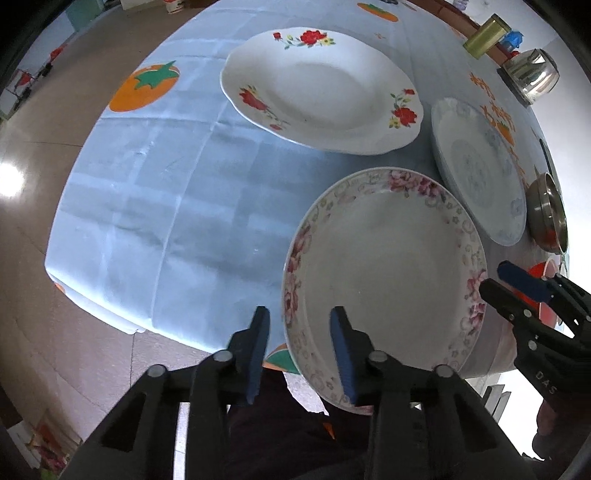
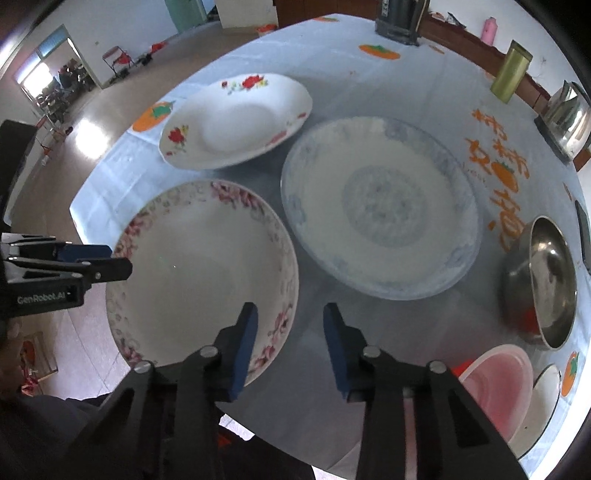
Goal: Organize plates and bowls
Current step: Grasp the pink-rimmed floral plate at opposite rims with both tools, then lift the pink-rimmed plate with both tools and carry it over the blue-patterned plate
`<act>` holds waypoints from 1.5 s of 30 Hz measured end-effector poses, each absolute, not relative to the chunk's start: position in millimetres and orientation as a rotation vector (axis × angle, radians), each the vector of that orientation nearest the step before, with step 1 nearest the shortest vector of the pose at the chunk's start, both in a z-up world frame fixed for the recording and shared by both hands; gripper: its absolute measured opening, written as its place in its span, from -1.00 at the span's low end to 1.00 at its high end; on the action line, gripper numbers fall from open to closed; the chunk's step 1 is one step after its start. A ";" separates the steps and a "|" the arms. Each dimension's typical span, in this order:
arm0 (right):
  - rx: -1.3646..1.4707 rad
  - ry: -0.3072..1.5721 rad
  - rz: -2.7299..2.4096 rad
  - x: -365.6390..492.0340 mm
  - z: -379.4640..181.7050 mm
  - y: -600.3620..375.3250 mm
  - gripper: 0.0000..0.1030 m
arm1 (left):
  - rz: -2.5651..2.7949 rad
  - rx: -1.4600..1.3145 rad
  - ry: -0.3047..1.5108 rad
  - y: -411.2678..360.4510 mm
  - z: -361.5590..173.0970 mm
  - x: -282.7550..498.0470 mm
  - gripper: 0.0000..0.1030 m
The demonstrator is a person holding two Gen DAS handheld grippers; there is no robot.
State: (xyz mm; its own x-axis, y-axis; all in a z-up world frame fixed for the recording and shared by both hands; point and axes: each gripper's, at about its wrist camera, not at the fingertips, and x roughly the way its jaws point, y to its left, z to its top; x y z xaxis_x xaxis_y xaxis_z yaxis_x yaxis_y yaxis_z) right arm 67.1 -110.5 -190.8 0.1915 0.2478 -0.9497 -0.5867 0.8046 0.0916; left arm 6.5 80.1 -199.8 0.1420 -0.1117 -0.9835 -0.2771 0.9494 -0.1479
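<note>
A pink-flowered plate point(image 1: 384, 269) point(image 2: 203, 273) lies at the near table edge. My left gripper point(image 1: 299, 343) is open, its jaws either side of the plate's left rim. My right gripper point(image 2: 290, 339) is open, its jaws either side of the plate's right rim; it also shows in the left wrist view point(image 1: 506, 280). A red-rose plate point(image 1: 321, 88) point(image 2: 236, 118) lies farther back. A blue-patterned plate point(image 1: 476, 170) point(image 2: 380, 206) lies to the right. A steel bowl point(image 2: 543, 280) point(image 1: 546, 214) and a pink bowl point(image 2: 498, 384) sit at the right.
The table wears a light blue cloth point(image 1: 147, 206) with orange fruit prints. A green tin point(image 2: 511, 72), a steel kettle point(image 2: 567, 110) and a dark box point(image 2: 399, 18) stand along the far edge. A white dish point(image 2: 543, 402) lies beside the pink bowl. The floor lies to the left.
</note>
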 end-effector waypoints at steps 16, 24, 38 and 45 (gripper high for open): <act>-0.299 1.319 0.629 72.6 -214.8 -106.4 -0.78 | 0.140 -0.359 1.435 90.2 -208.1 11.4 -0.72; -0.284 1.321 0.632 73.0 -214.0 -109.7 -0.79 | 0.139 -0.315 1.447 84.1 -204.9 13.0 -0.72; -0.272 1.280 0.633 74.9 -187.4 -108.9 -0.78 | 0.150 -0.261 1.375 70.9 -171.1 31.2 -0.72; -0.253 1.243 0.616 79.7 -170.9 -116.6 -0.78 | 0.131 -0.236 1.339 63.7 -161.5 41.9 -0.72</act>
